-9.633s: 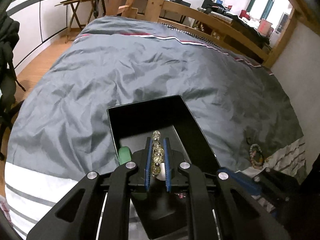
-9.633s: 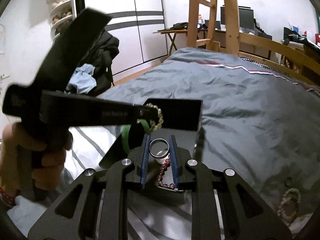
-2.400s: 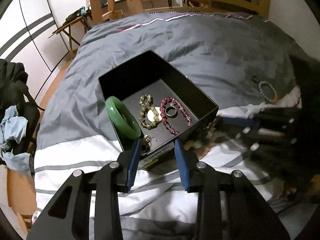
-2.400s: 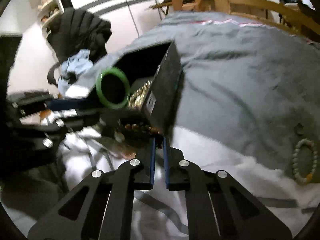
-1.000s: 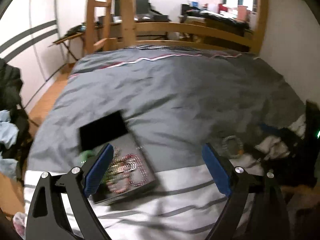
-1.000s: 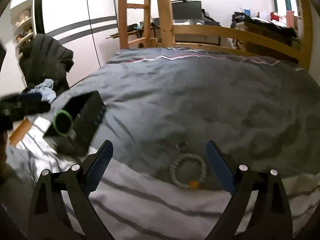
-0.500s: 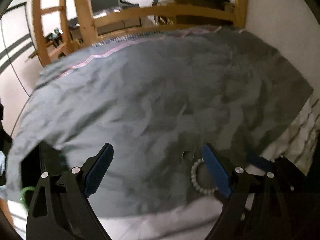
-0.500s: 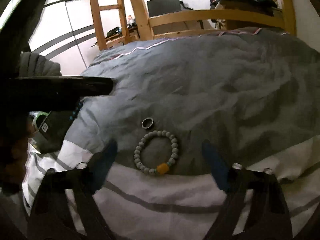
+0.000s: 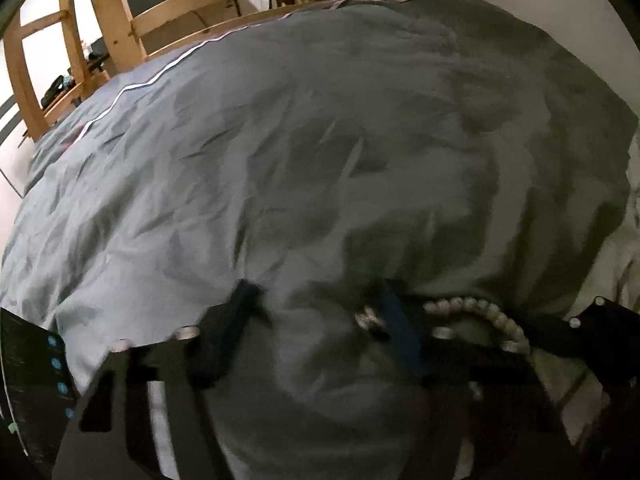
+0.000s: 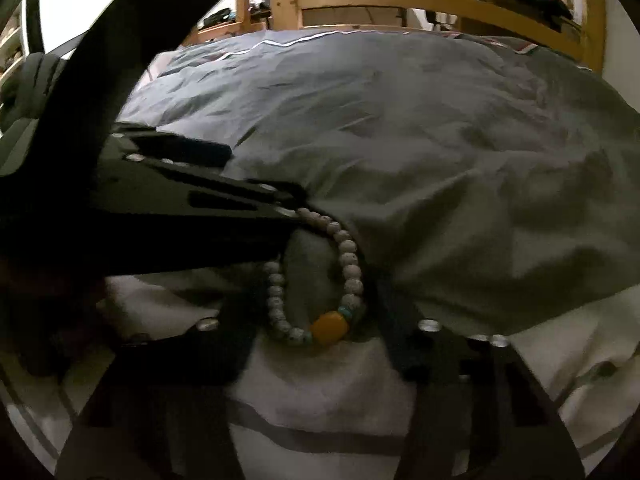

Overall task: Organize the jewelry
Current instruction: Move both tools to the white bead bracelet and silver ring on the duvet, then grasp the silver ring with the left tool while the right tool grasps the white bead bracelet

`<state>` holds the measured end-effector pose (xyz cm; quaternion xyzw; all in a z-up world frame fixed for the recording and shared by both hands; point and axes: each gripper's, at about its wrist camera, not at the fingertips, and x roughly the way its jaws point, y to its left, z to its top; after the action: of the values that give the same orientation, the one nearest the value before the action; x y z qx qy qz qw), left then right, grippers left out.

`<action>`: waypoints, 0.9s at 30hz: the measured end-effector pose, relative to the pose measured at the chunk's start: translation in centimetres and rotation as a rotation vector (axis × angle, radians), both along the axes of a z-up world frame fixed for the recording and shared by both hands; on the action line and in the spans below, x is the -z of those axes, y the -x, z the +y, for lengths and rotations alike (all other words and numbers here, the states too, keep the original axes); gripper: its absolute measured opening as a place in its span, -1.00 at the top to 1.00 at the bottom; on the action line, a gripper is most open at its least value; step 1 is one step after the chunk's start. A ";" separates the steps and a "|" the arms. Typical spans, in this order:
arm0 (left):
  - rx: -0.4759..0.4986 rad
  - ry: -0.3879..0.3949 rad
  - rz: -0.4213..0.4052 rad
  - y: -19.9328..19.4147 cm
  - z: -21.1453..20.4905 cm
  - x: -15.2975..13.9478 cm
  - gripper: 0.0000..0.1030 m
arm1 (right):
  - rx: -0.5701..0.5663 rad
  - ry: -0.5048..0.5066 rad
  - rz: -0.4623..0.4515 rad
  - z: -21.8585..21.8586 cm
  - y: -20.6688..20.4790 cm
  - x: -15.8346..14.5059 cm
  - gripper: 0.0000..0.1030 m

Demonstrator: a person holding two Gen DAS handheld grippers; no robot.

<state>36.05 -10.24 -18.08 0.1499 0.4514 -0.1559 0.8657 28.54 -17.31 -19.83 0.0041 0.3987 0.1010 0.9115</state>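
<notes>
Both of my tongs are low over the bed, down on the grey duvet near where it meets the white striped sheet.

My left tongs are spread, their 2 blue-padded fingers standing well apart on the fabric. A small silver ring lies on the duvet just inside the right-hand finger, touching or almost touching its pad; the blur makes it hard to say which. Nothing is pinched between these tongs. At the far left edge of that view sits a corner of the black box with small blue dots down its side.

My right tongs are also spread, and the beaded bracelet lies flat between their 2 fingers. It is a loop of pale speckled beads with 1 amber bead at the near end, beside a small turquoise bead. The loop rests across the edge of the duvet, with its near end close to the white sheet. The fingers flank it without closing on it.

In the right wrist view my left tongs reach in from the left, dark and blurred, their tip right at the far end of the bracelet. The wooden bed frame runs along the far side.
</notes>
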 end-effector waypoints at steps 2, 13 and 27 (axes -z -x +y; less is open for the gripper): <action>0.014 -0.003 -0.002 0.5 -0.4 -0.1 0.26 | 0.024 -0.015 -0.004 -0.5 0.0 0.0 0.40; -0.060 0.061 0.053 1.6 1.2 -2.7 0.85 | 0.159 -0.138 -0.058 -4.4 0.3 -1.3 0.68; -0.038 0.128 0.016 3.5 1.2 -5.9 0.89 | 0.191 -0.238 -0.109 -6.4 0.5 -2.4 0.76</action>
<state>32.53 -9.04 -12.22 0.0841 0.4503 -0.1692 0.8726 28.02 -23.75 -17.48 0.1443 0.3316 0.0605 0.9303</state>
